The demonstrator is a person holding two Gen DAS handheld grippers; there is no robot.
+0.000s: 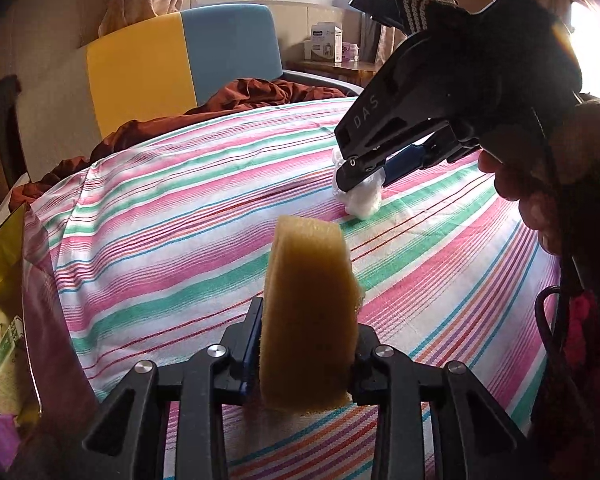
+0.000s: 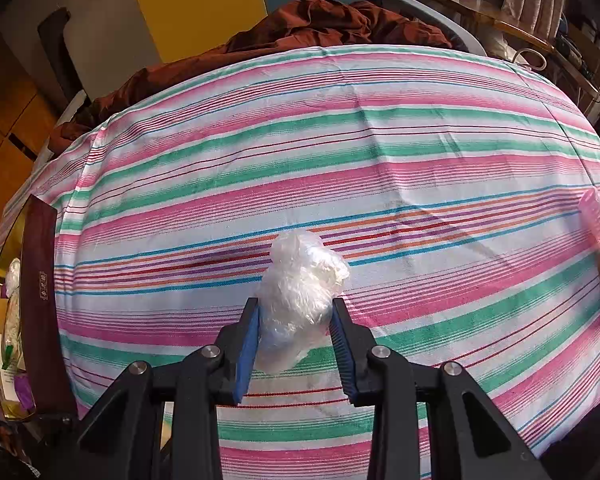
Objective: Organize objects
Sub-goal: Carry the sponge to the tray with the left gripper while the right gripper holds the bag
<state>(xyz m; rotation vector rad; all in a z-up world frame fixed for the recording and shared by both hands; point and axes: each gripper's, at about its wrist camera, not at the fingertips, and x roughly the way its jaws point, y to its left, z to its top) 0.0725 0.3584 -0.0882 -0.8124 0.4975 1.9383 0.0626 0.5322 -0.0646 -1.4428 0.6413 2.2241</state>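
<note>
**Both hands loaded, nothing yet seen put away**

While the striped sheet (image 2: 380, 168) over the bed lies almost bare, both grippers are carrying something, so the job looks to be in its middle stretch. The left gripper (image 1: 306, 344) has its jaws pinched on a yellow sponge (image 1: 310, 316), held on edge and lifted clear of the sheet. The right gripper (image 2: 296, 332) has its jaws closed around a crumpled ball of clear plastic wrap (image 2: 300, 300); in the left wrist view that same ball (image 1: 362, 200) sits low, at or just above the sheet, and I cannot tell whether it touches.

At the left edge of the bed stands an open box (image 2: 40, 300) with a dark lid flap, already holding packets and small bottles. That seems the likely place for these two items, though nothing here proves it.

What remains, as I judge it: carry sponge and wrap to the box and let them go. One more loose thing shows, a pink ribbed object (image 2: 598, 220) at the far right edge of the right wrist view, too cropped to name. A rumpled brown blanket (image 2: 340, 24) lies at the bed's far end.
</note>
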